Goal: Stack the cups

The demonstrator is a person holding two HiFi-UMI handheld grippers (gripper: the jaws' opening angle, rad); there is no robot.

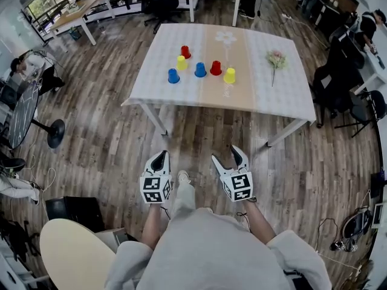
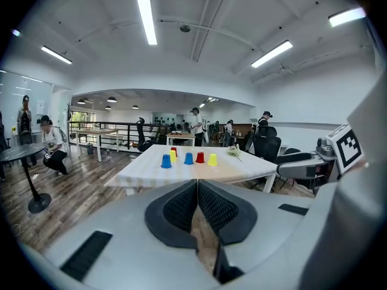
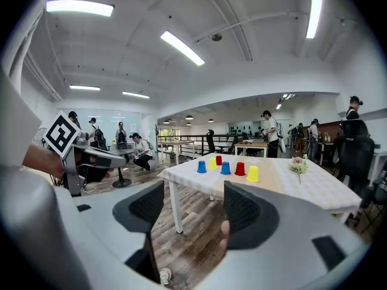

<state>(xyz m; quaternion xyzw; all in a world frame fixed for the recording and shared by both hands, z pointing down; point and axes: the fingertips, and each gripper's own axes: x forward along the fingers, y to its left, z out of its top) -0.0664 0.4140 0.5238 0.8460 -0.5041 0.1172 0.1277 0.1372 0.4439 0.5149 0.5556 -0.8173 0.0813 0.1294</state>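
My left gripper [image 2: 197,183] has its jaws pressed together, the ribbed black pads meeting along one seam with nothing between them. My right gripper [image 3: 193,202] is wide open and empty. Only the wooden plank floor [image 1: 91,119] shows through its gap.

I hold both low in front of me, side by side and apart, the left gripper [image 1: 159,157] and right gripper [image 1: 228,156] over bare floor, well short of the near edge of the cloth-covered rectangular table [image 1: 284,92]. The floor between me and that edge lies open. A round beige tabletop [image 1: 72,252] is close at my near left, and a black pedestal table [image 1: 18,113] stands further out on the left. Seated people and black chairs crowd the table's right end.

Six upturned plastic cups stand on the table, each apart from the others and none stacked:
- In the near row, from left to right, are a blue cup [image 1: 173,76], a second blue cup [image 1: 200,70], a red cup [image 1: 216,68] and a yellow cup [image 1: 230,75]. The last two are on the tan runner.
- Behind them, to the left, are a yellow cup [image 1: 181,63] and, farthest, a red cup [image 1: 185,52].

A sprig of pale flowers [image 1: 276,59] lies to their right.
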